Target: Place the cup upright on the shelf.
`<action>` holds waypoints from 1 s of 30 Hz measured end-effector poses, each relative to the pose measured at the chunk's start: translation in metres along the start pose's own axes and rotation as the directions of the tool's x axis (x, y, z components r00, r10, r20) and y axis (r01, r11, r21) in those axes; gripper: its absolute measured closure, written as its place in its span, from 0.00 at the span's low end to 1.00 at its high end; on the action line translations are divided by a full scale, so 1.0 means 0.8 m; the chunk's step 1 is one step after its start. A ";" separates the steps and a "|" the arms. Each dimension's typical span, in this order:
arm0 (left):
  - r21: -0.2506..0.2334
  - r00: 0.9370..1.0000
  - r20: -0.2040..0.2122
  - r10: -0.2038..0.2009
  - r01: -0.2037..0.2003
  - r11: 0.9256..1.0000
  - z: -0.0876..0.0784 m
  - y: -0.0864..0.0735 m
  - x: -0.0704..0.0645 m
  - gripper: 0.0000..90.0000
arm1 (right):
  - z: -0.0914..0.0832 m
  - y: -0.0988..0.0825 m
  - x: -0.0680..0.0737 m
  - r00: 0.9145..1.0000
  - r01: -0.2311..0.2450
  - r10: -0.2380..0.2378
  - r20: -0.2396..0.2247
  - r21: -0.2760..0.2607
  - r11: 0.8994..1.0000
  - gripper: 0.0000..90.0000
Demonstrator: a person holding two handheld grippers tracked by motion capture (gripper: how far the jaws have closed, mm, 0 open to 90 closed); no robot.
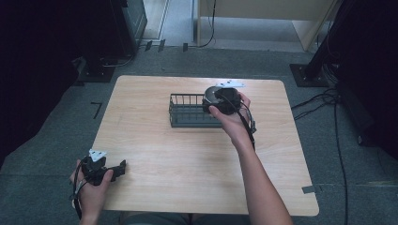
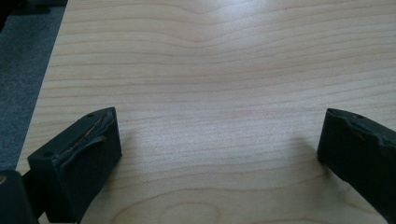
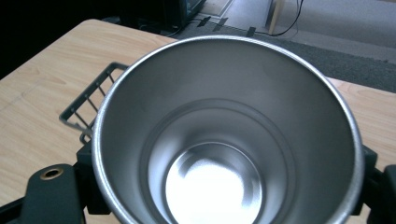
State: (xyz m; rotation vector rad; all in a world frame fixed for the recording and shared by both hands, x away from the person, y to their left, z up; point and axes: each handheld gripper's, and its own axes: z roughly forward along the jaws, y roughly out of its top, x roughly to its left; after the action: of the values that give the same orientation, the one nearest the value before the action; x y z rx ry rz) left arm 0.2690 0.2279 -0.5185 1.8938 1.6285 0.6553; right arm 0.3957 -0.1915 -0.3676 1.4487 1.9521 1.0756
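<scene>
1. While the right gripper (image 1: pixel 225 101) is hovering over the right end of the wire basket (image 1: pixel 187 112), it is clamping a steel cup (image 3: pixel 229 135) between its jaws, one jaw on each side of the cup's wall, mouth facing the camera.
2. The cup is sitting at the basket's right end, toward the far side of the table (image 1: pixel 187 154); whether its base is already touching the basket floor, I cannot tell.
3. My read: the step in hand is either setting the cup into the basket or lifting it out. Either way, keeping the cup level and moving it straight up or down is looking like the sound approach, so the rim is not catching the wire wall.
4. That brushed metal is looking smooth and slick, with a rounded, tapering wall, so a firm, centred squeeze is mattering here; I'd expect it to slip under a loose grip.
5. The basket is dark, thin wire with open gaps, probably light enough to shift if nudged.
6. Down at the near left corner, the left gripper (image 2: pixel 219 149) is resting low over pale wood grain, jaws spread wide and empty.
</scene>
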 end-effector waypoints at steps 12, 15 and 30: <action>0.000 1.000 0.000 0.000 0.000 1.000 0.000 0.000 0.000 0.00 | 0.034 0.017 0.000 1.000 -0.010 0.010 0.016 0.010 1.000 0.20; 0.000 1.000 0.000 0.001 -0.001 1.000 0.000 0.000 0.000 0.00 | 0.045 0.016 -0.003 1.000 -0.019 0.019 0.024 0.022 1.000 0.20; 0.000 1.000 0.000 0.000 0.000 1.000 0.000 0.000 0.000 0.00 | 0.085 -0.001 -0.009 0.997 -0.056 0.052 0.060 0.052 0.997 0.20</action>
State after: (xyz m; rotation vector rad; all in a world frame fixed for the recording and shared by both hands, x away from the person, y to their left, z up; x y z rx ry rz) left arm 0.2690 0.2279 -0.5184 1.8939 1.6284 0.6554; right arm 0.4486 -0.1777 -0.4081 1.5521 1.9246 1.0000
